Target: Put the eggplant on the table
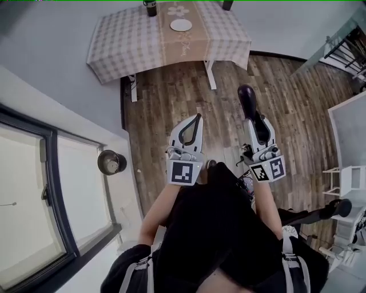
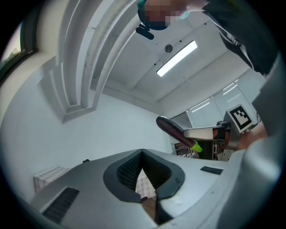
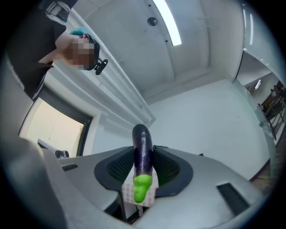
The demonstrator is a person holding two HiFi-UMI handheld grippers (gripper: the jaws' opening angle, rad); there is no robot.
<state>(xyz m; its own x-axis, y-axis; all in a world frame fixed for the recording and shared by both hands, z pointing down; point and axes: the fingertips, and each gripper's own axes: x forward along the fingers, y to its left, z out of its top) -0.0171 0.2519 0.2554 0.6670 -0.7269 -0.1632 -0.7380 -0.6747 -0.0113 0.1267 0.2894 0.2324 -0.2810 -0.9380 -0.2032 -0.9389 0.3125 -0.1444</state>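
Observation:
My right gripper (image 1: pixel 252 114) is shut on a dark purple eggplant (image 1: pixel 247 98), which sticks out past its jaws toward the table. In the right gripper view the eggplant (image 3: pixel 142 150) stands between the pads with its green stem (image 3: pixel 141 186) toward the camera. The left gripper view shows the eggplant (image 2: pixel 171 127) off to the right, held in the right gripper (image 2: pixel 206 133). My left gripper (image 1: pixel 198 118) hangs beside it over the wooden floor, its jaws touching at the tips (image 2: pixel 142 153) with nothing held. Ahead stands the table (image 1: pixel 114 48) with a checkered cloth.
A white plate (image 1: pixel 180 24) and a dark bottle (image 1: pixel 150 7) stand on the table's far middle. A round dark pot (image 1: pixel 110 162) sits by the white wall at the left, beside a large window. White shelving (image 1: pixel 346 171) stands at the right.

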